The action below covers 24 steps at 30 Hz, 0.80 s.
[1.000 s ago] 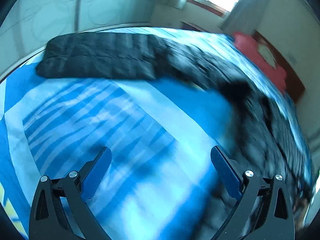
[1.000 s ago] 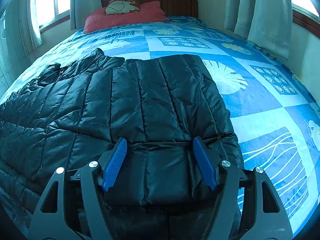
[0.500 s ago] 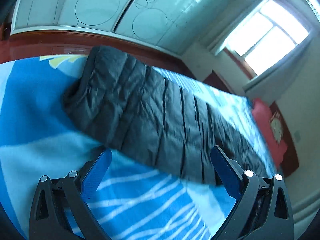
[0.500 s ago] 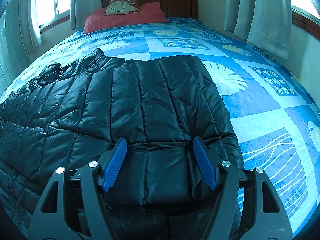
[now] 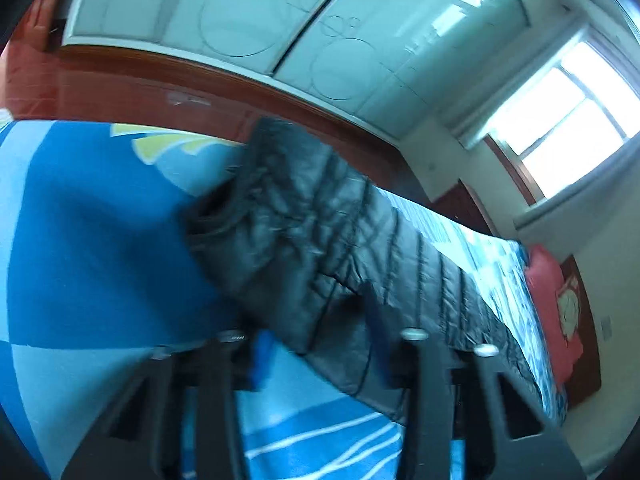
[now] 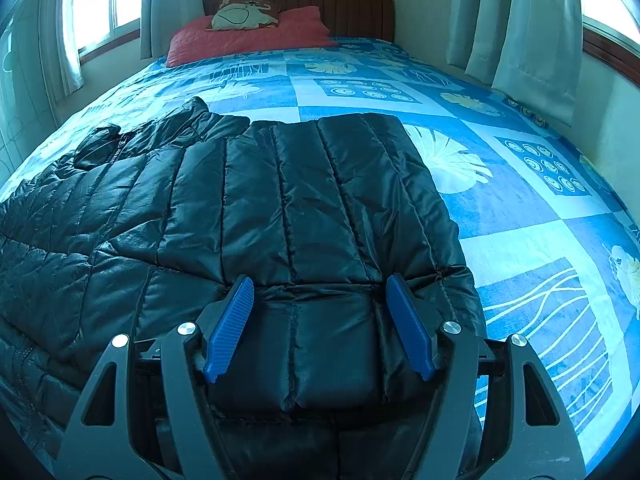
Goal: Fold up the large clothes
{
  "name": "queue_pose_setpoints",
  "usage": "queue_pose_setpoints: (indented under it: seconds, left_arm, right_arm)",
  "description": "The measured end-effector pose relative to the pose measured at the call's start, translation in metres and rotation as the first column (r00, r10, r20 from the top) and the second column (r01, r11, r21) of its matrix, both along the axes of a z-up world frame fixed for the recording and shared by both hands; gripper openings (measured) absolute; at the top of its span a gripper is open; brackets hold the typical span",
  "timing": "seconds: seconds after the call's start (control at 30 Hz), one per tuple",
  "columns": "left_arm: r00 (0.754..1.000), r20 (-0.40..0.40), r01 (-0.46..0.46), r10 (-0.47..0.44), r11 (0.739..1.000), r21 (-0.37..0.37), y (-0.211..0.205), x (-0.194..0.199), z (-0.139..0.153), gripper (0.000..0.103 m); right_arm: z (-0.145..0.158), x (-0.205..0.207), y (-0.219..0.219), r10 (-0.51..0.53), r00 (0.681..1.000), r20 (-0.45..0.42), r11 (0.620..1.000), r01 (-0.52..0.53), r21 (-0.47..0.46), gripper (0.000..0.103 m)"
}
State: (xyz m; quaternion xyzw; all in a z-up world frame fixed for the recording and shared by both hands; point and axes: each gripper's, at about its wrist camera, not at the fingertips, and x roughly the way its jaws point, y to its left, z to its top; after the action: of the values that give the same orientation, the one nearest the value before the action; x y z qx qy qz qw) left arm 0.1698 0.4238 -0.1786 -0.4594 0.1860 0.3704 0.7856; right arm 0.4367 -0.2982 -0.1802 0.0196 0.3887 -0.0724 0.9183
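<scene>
jacket [image 6: 248, 216]: black quilted puffer, spread lengthwise on the bed [image 6: 520, 208], hem end nearest the right camera, collar toward the pillows.
left fingers [image 5: 260, 354]: closing now. Frame is blurred, but the sleeve [image 5: 304, 248] edge sits between them; can't confirm the pads are pressing yet.
left gripper [image 5: 316, 356]: angled down at the lower long edge of the sleeve, short of the cuff opening [image 5: 212, 212].
right fingers [image 6: 228, 328]: apart, straddling the bottom quilted panel at the hem; padding bulges up between them, pads look just beside it rather than pinching. Not a confirmed grip.
right gripper [image 6: 316, 328]: pointing down over the hem, centred on the right-hand body panel.
sleeve: stretched out flat away from the body toward the wardrobe [image 5: 280, 20] side, near the bed edge.
bed: blue patterned sheet, red pillow [image 6: 248, 36] at the headboard, well apart from the jacket.
done: jacket laid out and mostly smoothed, one front panel lying flat on top, sleeve extended.
left: by my read, nearly everything. Sleeve not yet brought across the body, no lengthwise or hem-to-collar fold visible.
stage: early, first sleeve fold starting on the left side.
risk: slippery shell and thick fill, shallow pinch could slide off.
</scene>
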Motion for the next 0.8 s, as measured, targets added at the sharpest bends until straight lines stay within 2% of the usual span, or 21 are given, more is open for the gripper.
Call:
queue_pose_setpoints:
  seconds: [0.07,0.23,0.3,0.37,0.5,0.63,0.73,0.8]
  left_arm:
    - [1.0,-0.01,-0.001,0.001,1.0,0.007,0.001,-0.002,-0.001,0.019]
    - [0.999,-0.044,0.014,-0.011,0.998,0.055,-0.002,0.005,0.007,0.006]
    - [0.998,-0.058,0.021,-0.016,0.996,0.081,-0.007,0.01,0.013,0.005]
    - [0.997,-0.067,0.045,-0.036,0.989,0.138,-0.016,0.02,0.025,0.005]
    - [0.99,-0.083,0.133,-0.116,0.958,0.252,-0.048,0.039,0.048,0.005]
    - [0.967,-0.103,0.254,-0.232,0.904,0.345,-0.096,0.07,0.073,0.005]
    - [0.935,-0.129,0.352,-0.329,0.839,0.414,-0.142,0.099,0.089,0.005]
    - [0.903,-0.144,0.426,-0.405,0.794,0.433,-0.175,0.121,0.098,0.004]
  right_arm:
    - [0.0,0.0,-0.001,0.0,1.0,0.0,1.0,0.0,-0.001,0.068]
    - [0.0,0.0,0.001,0.0,1.0,0.001,1.0,0.0,-0.001,0.068]
    - [0.0,0.0,0.001,0.0,1.0,0.001,1.0,0.0,-0.001,0.068]
    - [0.0,0.0,-0.001,0.0,1.0,0.002,1.0,0.0,0.0,0.068]
    - [0.0,-0.001,0.002,-0.001,1.0,0.002,1.0,0.001,-0.001,0.068]
    - [0.0,0.0,-0.001,-0.001,1.0,0.004,1.0,0.001,0.003,0.068]
    - [0.001,0.001,-0.002,-0.002,1.0,0.006,1.0,0.002,0.005,0.068]
    - [0.002,0.001,-0.003,-0.003,1.0,0.008,1.0,0.003,0.006,0.068]
